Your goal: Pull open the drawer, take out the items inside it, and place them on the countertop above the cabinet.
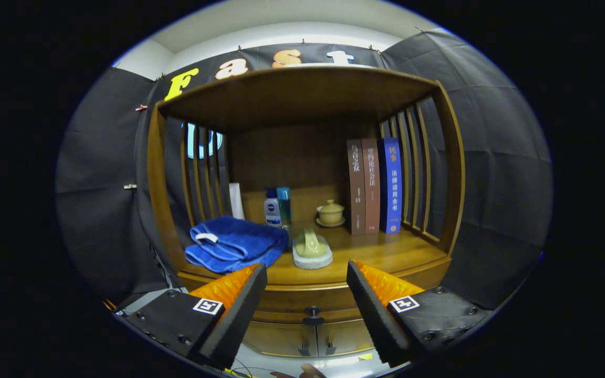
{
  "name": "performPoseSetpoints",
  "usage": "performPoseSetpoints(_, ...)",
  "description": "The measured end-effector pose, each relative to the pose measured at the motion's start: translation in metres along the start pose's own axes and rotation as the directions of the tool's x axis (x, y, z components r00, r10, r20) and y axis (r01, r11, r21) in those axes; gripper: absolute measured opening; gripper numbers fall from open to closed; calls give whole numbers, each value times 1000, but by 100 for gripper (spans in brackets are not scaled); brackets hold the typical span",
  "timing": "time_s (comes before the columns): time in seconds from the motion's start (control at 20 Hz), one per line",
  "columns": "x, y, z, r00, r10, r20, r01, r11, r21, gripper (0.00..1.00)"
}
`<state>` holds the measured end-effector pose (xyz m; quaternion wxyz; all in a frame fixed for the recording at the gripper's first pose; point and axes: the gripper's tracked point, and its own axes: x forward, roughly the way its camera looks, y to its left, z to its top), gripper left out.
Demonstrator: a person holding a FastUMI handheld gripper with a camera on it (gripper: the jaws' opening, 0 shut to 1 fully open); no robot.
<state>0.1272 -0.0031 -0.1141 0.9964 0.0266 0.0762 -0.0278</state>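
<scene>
The hand-held gripper (pixel 306 294) is hovering in front of a wooden cabinet (pixel 302 294), its two fingers spread wide apart and gripping nothing. Between the fingers and just beyond them, the drawer (pixel 308 298) is sitting flush in the cabinet front, its long axis running side to side and its dark round knob (pixel 312 311) pointing straight out toward the fingers. Below the drawer, two small doors with dark handles (pixel 315 348) are meeting at the centre line. The drawer's contents are hidden, since it is shut. Above it, the countertop (pixel 386 252) is carrying a folded blue towel (pixel 234 244) just beyond the left finger, and a pale green cup lying on its side on a grey pad (pixel 312 251) just beside the towel. Farther back, a white bottle with a blue cap (pixel 272 207) and a teal bottle (pixel 284 206) are standing upright, touching or nearly so. A lidded tea bowl on a saucer (pixel 330 212) is sitting near them, and three books (pixel 374 186) are standing upright against the slatted right side. At the bottom, below the doors, a fingertip (pixel 310 371) is showing.
</scene>
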Motion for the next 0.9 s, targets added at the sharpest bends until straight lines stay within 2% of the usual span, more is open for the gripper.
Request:
performPoseSetpoints(0.35,-41,6,70,998,25,62,-25,1000,-4,99)
performPoseSetpoints(0.9,-84,1,95,995,27,91,-27,1000,-8,99)
